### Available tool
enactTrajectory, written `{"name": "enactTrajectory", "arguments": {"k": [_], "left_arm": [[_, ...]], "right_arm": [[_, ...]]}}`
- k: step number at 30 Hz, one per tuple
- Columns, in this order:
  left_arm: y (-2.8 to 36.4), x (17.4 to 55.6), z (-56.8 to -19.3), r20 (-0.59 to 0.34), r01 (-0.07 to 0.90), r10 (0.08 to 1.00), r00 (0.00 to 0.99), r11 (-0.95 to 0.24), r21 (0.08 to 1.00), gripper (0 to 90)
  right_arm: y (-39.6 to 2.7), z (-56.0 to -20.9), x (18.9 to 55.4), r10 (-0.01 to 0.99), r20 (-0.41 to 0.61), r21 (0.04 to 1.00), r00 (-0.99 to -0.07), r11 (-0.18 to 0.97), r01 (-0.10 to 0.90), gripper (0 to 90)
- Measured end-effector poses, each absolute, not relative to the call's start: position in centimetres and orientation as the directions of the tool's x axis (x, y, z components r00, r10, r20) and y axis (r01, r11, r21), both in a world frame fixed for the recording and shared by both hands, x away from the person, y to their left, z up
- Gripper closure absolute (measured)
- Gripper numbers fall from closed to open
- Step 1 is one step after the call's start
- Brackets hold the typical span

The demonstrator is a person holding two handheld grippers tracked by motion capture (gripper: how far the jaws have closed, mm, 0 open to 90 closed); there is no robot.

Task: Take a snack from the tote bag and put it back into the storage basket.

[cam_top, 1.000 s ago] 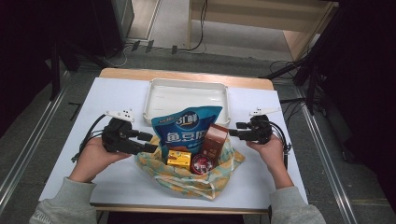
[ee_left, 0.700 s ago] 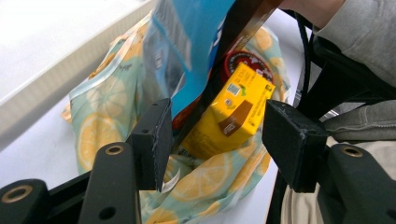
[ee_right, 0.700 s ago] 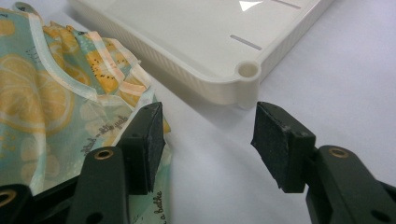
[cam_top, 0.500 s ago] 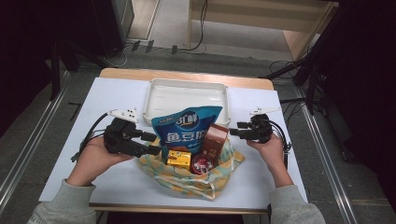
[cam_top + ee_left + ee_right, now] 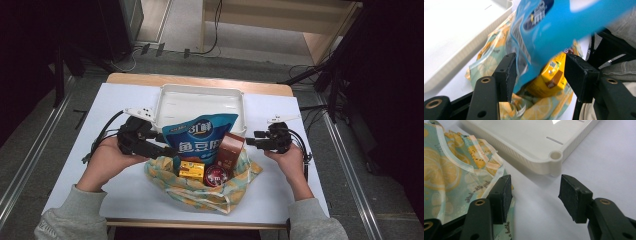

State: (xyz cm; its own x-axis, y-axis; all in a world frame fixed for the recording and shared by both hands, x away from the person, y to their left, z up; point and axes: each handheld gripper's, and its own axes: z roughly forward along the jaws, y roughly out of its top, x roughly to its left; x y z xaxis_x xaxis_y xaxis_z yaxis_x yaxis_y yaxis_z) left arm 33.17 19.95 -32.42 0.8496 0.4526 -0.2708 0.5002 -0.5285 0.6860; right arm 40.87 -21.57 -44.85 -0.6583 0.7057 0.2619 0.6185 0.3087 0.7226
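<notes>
Blue pouch (image 5: pixel 201 136) blocks the tray (image 5: pixel 165 98); bare table (image 5: pixel 65 150) flanks the bag (image 5: pixel 200 192).

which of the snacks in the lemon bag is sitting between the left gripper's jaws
The big blue pouch: its lower edge hangs between the left gripper's open jaws, while the yellow box lies beyond them.

bright table, dark surround, blurred close-ups

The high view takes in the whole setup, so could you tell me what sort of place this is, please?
Probably a lab or workshop set up for recording, not a home. A white-topped table stands on bare grey flooring, loose cables trail across the floor behind it, and a metal rail runs along the left side.
</notes>
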Motion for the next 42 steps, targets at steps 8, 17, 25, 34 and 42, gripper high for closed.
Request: {"name": "enactTrajectory", "arguments": {"k": [8,17,25,34,42], "left_arm": [[19.0,34.2,-32.2,-0.276,0.497,0.44,0.854,-0.535,0.683,44.8],[17.9,35.3,-32.2,-0.253,0.478,0.432,0.865,-0.558,0.679,51.4],[18.0,36.0,-32.7,-0.256,0.476,0.43,0.866,-0.551,0.685,60.4],[18.0,36.6,-33.3,-0.282,0.486,0.419,0.863,-0.539,0.688,72.6],[18.0,36.9,-33.5,-0.311,0.497,0.402,0.861,-0.541,0.678,81.9]], "right_arm": [[-21.6,-44.9,40.9,0.705,0.266,0.72,-0.658,0.308,0.621,44.8],[-21.5,-44.9,40.9,0.704,0.263,0.722,-0.66,0.311,0.619,44.9],[-21.8,-44.9,40.7,0.705,0.278,0.719,-0.653,0.298,0.628,44.7],[-22.0,-45.0,40.6,0.706,0.273,0.717,-0.653,0.303,0.627,44.3],[-22.5,-45.1,40.2,0.713,0.271,0.718,-0.646,0.297,0.629,44.3]]}}
